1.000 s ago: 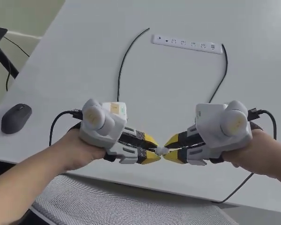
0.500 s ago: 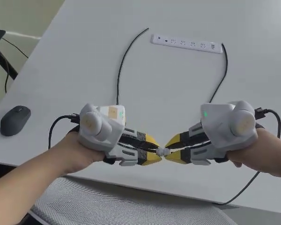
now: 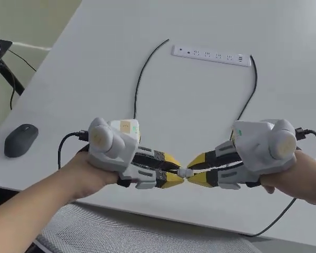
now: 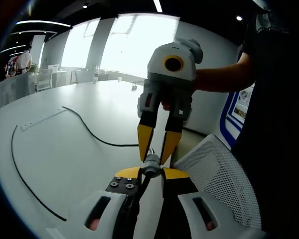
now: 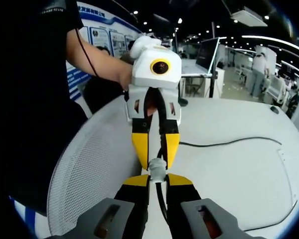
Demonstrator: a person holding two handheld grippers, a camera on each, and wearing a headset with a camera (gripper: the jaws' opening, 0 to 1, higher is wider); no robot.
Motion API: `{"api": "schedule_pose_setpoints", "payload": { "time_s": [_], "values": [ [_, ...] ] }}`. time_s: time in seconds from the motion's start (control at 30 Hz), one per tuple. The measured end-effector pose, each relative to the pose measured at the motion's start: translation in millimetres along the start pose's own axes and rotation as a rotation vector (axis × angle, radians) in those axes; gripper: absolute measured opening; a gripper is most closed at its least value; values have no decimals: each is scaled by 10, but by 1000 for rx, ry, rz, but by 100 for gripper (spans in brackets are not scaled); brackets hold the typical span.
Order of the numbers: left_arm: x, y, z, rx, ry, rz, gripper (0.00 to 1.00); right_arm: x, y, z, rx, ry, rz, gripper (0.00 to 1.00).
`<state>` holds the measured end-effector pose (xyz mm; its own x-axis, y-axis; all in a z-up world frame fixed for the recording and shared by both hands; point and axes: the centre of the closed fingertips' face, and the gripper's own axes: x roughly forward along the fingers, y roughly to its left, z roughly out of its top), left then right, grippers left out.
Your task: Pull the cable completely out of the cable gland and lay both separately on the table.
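White table (image 3: 210,105) fills the head view. A power strip (image 3: 210,54) lies at the far side and a dark mouse (image 3: 21,139) near the left edge. A mesh chair (image 3: 121,232) sits just below the near edge.

1. Cable (image 3: 139,79): black. The free end lies near the power strip. The run curves across the table toward you and passes behind the left unit.
2. Cable gland (image 3: 185,172): small, pale grey. It is off the table, held in the air above the near edge, directly between the two claw tips.
3. Left claw (image 3: 175,175): you hold it in your left hand (image 3: 89,171), pointing right. It is closed to a narrow gap, with the yellow tips pinching one end of the gland. In the left gripper view the gland (image 4: 150,163) sits at the tips of the left claw (image 4: 152,174), and the cable runs back between the jaws.
4. Right claw (image 3: 196,176): you hold it in your right hand (image 3: 300,176), pointing left. It is also narrow, with the tips on the opposite end of the gland. In the right gripper view the gland (image 5: 158,169) sits at the tips of the right claw (image 5: 159,180), and a black lead runs back between the jaws.
5. Opposing unit: the right claw (image 4: 155,149) meets the gland tip-to-tip in the left gripper view, and the left claw (image 5: 156,149) does the same in the right gripper view.
6. Status: the cable is not yet out of the gland. Neither part lies separately on the table.
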<state>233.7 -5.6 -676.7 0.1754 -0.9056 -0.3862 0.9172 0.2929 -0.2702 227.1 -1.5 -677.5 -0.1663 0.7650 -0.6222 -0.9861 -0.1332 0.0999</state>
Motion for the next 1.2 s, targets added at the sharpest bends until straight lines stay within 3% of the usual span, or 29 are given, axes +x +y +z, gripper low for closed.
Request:
{"api": "schedule_pose_setpoints", "payload": {
  "time_s": [0.17, 0.23, 0.5, 0.67, 0.8, 0.87, 0.93, 0.97, 1.1, 1.2],
  "values": [
    [-5, -25, -1, -36, 3, 6, 15, 1, 29, -2, -22, -5, -9, 7],
    [-8, -36, 9, -21, 8, 11, 15, -4, 33, 4, -30, -15, -22, 7],
    [-13, -45, 29, -14, 29, 15, 15, -51, 13, 3, 69, -54, -32, 8],
    [-29, -48, 38, 26, 41, 15, 15, -126, -7, 43, 168, -98, -24, 10],
    [-49, -50, 77, 47, 36, 19, 15, -162, -18, 40, 296, -138, 19, 14],
    [-54, -44, 89, 54, 33, 20, 15, -166, 30, 65, 424, -170, 88, 16],
    [-58, -36, 85, 69, 39, 22, 15, -175, -37, 90, 452, -219, 98, 17],
    [-61, -37, 81, 78, 45, 23, 15, -185, -12, 106, 505, -232, 138, 18],
    [-65, -51, 97, 101, 49, 25, 15, -187, -92, 114, 578, -260, 175, 17],
    [-58, -63, 119, 108, 46, 22, 15, -195, -45, 182, 658, -291, 269, 16]
  ]
}}
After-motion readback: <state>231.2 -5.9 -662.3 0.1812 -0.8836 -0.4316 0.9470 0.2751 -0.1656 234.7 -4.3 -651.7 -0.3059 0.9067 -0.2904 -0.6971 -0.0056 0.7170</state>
